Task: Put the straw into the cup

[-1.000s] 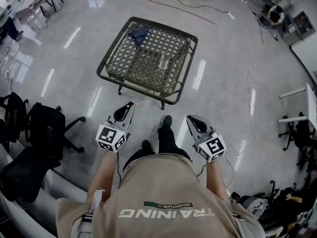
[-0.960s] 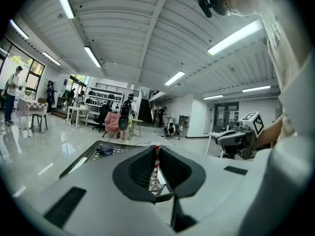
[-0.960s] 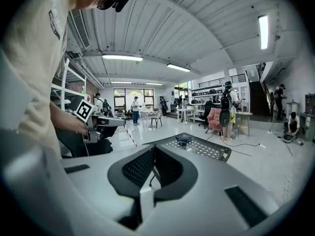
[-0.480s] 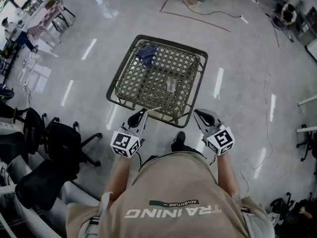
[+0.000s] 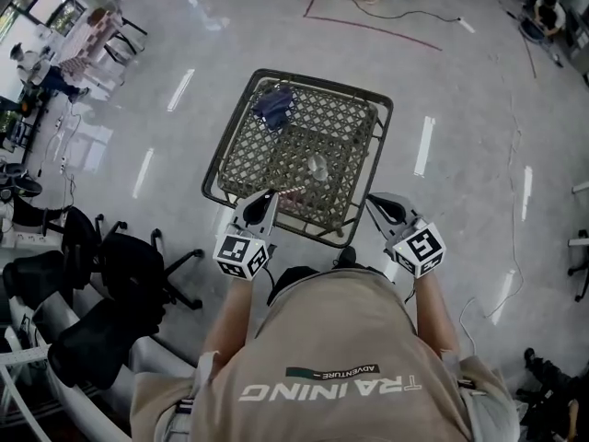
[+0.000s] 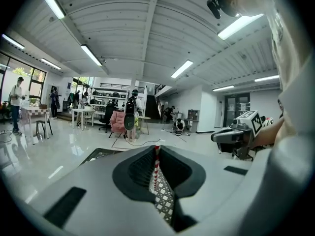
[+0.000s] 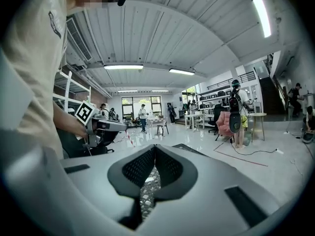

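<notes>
A clear cup [image 5: 317, 166] stands upright on the lattice-top table [image 5: 342, 122], near its middle. My left gripper [image 5: 269, 197] is over the table's near edge, shut on a red-and-white striped straw [image 5: 294, 191] whose free end points right, toward the cup. In the left gripper view the straw [image 6: 156, 167] stands pinched between the jaws of the left gripper [image 6: 157, 149]. My right gripper [image 5: 376, 202] hovers at the table's near right corner, and in its own view the right gripper [image 7: 155, 149] is shut with nothing in it. The cup is a short way beyond both grippers.
A blue cloth [image 5: 274, 105] lies at the table's far left corner. Black office chairs [image 5: 133, 267] stand on the shiny floor to my left. A red line [image 5: 373, 22] and a cable run across the floor beyond the table. People and desks are far off.
The person has walked up to the table. Both grippers have gone from over the floor to the table's near edge, the left still holding the straw.
</notes>
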The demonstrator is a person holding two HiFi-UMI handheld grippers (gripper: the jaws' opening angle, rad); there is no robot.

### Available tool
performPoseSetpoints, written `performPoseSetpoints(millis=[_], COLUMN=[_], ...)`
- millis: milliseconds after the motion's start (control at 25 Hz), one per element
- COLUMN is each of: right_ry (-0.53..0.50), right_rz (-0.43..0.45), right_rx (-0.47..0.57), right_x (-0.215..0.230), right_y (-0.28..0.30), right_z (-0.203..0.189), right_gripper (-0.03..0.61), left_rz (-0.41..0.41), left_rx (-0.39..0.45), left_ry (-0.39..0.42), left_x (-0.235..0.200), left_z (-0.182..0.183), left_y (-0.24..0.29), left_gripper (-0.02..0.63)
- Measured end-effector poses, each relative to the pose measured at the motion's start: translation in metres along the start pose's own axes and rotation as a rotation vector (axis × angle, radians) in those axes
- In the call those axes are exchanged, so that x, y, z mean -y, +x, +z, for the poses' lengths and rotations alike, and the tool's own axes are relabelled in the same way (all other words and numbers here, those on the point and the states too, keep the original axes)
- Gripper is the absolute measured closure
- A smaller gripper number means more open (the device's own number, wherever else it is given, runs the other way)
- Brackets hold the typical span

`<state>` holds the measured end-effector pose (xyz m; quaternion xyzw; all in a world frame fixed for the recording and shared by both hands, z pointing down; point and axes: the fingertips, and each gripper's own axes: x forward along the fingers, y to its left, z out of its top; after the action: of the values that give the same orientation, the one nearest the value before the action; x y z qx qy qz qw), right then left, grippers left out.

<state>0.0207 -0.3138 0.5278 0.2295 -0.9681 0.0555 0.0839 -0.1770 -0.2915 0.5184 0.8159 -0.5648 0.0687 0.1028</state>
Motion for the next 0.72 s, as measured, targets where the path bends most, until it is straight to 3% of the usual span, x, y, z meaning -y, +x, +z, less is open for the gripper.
performPoseSetpoints(millis=[360,720], right_ry=[-0.079,-0.065], right_rz=[0.019,-0.050], right_rx=[-0.031,-0.069], right_x=[0.015,0.024], right_y=[0.020,0.024], right_z=[0.018,0.022], right_gripper=[0.560,0.560], left_rz=[-0.049,-0.141], left_rx=[-0.006,-0.109], left_ry=[0.040,0.037], left_x=[-0.018,-0.035], left_z=[0.010,-0.024], left_y=[0.057,0.108], left_gripper=[0.577,0.577])
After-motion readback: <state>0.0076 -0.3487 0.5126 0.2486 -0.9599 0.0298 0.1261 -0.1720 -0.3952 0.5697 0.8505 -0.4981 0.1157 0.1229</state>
